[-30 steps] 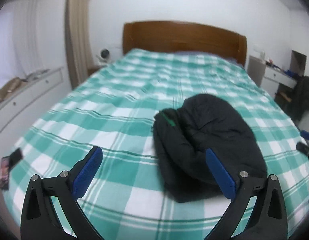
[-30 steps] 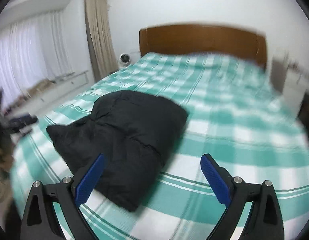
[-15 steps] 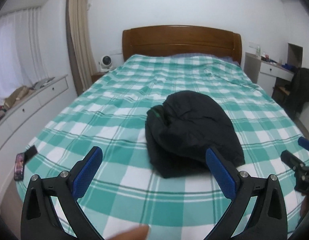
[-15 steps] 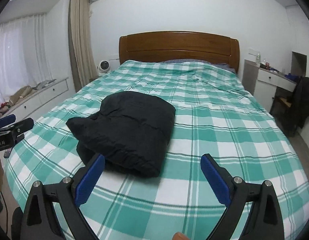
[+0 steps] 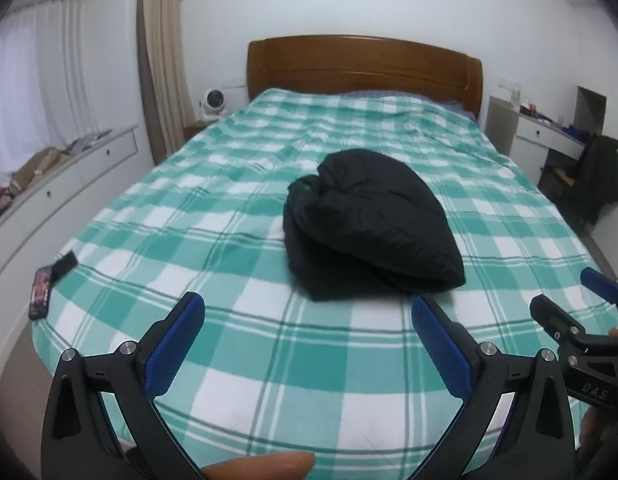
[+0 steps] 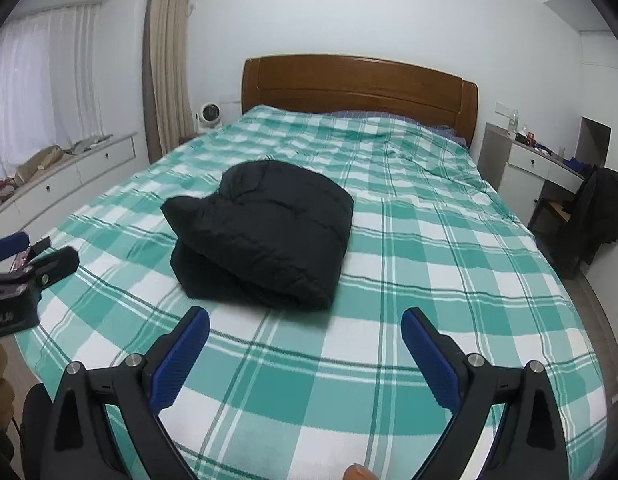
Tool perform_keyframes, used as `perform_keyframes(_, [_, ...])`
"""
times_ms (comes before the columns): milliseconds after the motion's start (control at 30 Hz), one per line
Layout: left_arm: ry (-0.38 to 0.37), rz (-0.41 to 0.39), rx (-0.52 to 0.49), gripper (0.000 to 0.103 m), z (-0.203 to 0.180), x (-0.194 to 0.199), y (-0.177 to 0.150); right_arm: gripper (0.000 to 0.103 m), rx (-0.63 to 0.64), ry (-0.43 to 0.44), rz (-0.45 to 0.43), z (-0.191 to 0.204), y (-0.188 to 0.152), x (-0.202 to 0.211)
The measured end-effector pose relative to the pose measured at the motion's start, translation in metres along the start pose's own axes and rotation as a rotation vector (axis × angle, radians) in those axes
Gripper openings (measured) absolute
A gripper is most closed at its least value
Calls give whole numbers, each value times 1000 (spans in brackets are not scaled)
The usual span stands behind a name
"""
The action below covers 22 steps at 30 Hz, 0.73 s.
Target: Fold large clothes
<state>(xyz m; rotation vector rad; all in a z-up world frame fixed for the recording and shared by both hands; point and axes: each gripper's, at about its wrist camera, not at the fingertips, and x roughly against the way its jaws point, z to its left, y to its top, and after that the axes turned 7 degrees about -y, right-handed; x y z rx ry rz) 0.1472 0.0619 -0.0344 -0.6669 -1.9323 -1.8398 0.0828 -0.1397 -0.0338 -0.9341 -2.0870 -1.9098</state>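
Note:
A black padded jacket [image 5: 369, 224] lies folded in a compact bundle on the green and white checked bed [image 5: 237, 208]; it also shows in the right wrist view [image 6: 265, 236]. My left gripper [image 5: 309, 312] is open and empty, held back from the jacket over the foot of the bed. My right gripper [image 6: 305, 324] is open and empty, also short of the jacket. The right gripper shows at the right edge of the left wrist view [image 5: 569, 312], and the left gripper at the left edge of the right wrist view [image 6: 29, 260].
A wooden headboard [image 5: 361, 64] stands at the far end. White drawers [image 5: 69, 176] with clutter run along the left wall. A phone [image 5: 41, 292] lies at the bed's left corner. A white desk [image 6: 541, 168] and a chair with a dark coat [image 6: 597, 212] stand at the right.
Both grippers have drawn back and up from the jacket, which now lies farther off. Both stay open and empty. The jacket has not moved.

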Motion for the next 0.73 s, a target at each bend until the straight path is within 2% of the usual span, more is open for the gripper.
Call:
perform_keyframes(333, [38,0,-5,103,3,-4,-6,98,30,-2,18,12,-5,6])
perform_keyframes(733, [62,-9,2,103,-2,-9,-9,98,26,-20,21,7,-7,3])
